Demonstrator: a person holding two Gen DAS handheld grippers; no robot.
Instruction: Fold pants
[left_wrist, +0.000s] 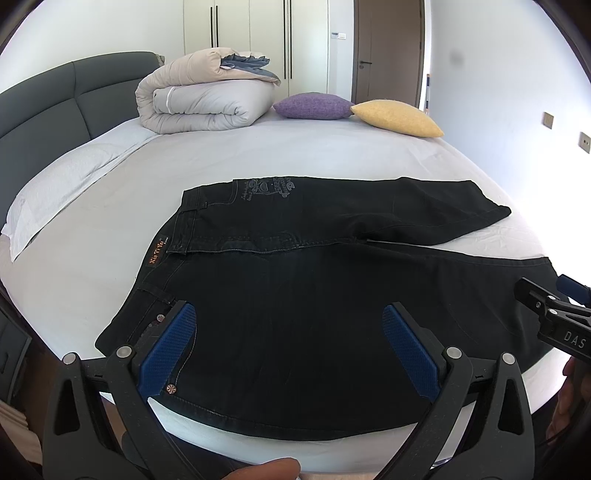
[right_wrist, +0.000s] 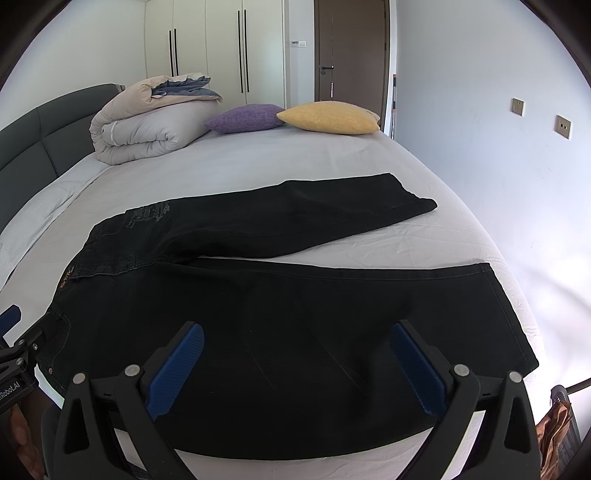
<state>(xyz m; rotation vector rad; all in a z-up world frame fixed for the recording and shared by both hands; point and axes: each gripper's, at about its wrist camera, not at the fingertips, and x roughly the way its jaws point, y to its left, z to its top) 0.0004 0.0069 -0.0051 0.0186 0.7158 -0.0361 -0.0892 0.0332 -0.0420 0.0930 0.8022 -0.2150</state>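
Observation:
Black jeans (left_wrist: 295, 302) lie spread flat on the white bed, waistband to the left and both legs running right, slightly apart. They also show in the right wrist view (right_wrist: 280, 317). My left gripper (left_wrist: 290, 321) is open, hovering over the hip and pocket area near the bed's front edge, holding nothing. My right gripper (right_wrist: 297, 341) is open over the near leg, holding nothing. The right gripper's body (left_wrist: 554, 317) shows at the right edge of the left wrist view.
A folded duvet (left_wrist: 207, 96), a purple cushion (left_wrist: 314, 106) and a yellow cushion (left_wrist: 397, 117) sit at the bed's far side. A grey headboard (left_wrist: 55, 99) and a flat pillow (left_wrist: 62, 192) are on the left. A white wall stands on the right.

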